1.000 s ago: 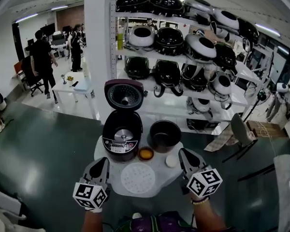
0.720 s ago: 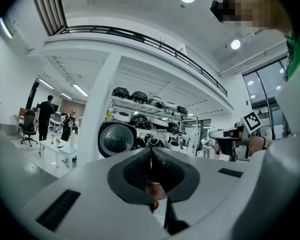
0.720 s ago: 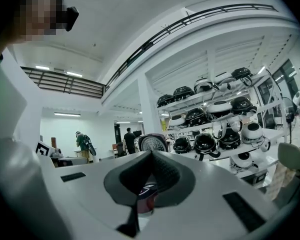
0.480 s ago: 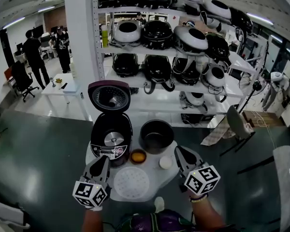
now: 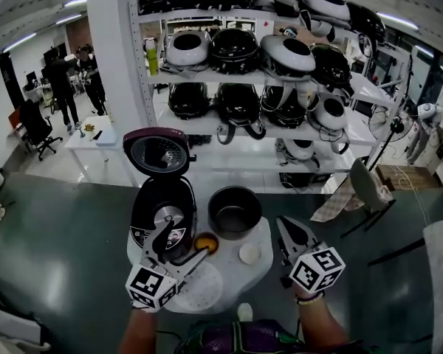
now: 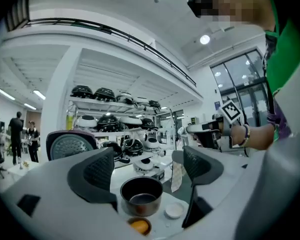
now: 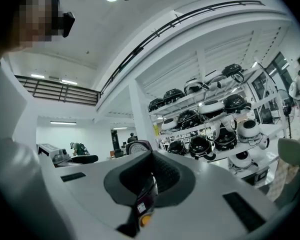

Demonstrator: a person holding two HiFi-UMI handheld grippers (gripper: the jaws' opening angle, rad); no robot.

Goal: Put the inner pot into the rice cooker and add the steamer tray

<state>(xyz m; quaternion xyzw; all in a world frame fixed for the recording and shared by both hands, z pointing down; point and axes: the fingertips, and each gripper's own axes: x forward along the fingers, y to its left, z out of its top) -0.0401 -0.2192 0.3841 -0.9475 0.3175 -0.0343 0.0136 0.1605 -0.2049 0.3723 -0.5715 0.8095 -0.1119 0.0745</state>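
Observation:
The rice cooker (image 5: pixel 161 214) stands open on the round white table (image 5: pixel 262 234), its lid (image 5: pixel 156 152) upright. The empty inner pot (image 5: pixel 235 211) sits on the table to its right, also seen in the left gripper view (image 6: pixel 141 195). The white perforated steamer tray (image 5: pixel 201 289) lies flat at the table's near edge. My left gripper (image 5: pixel 181 246) hovers over the cooker's front and the tray; its jaws have just been opening, with nothing between them. My right gripper (image 5: pixel 288 229) is shut and empty, near the table's right edge, pointing at the cooker (image 7: pixel 145 199).
A small orange dish (image 5: pixel 204 242) and a small white dish (image 5: pixel 249 254) lie between pot and tray. White shelves (image 5: pixel 273 135) of many rice cookers stand behind the table. People stand by a small white table (image 5: pixel 96 135) far left. A chair (image 5: pixel 365 190) is on the right.
My left gripper has swung forward and to the right over the tray toward the cooker, and its jaws have gone from shut to wide open. The right gripper has edged forward, still shut.

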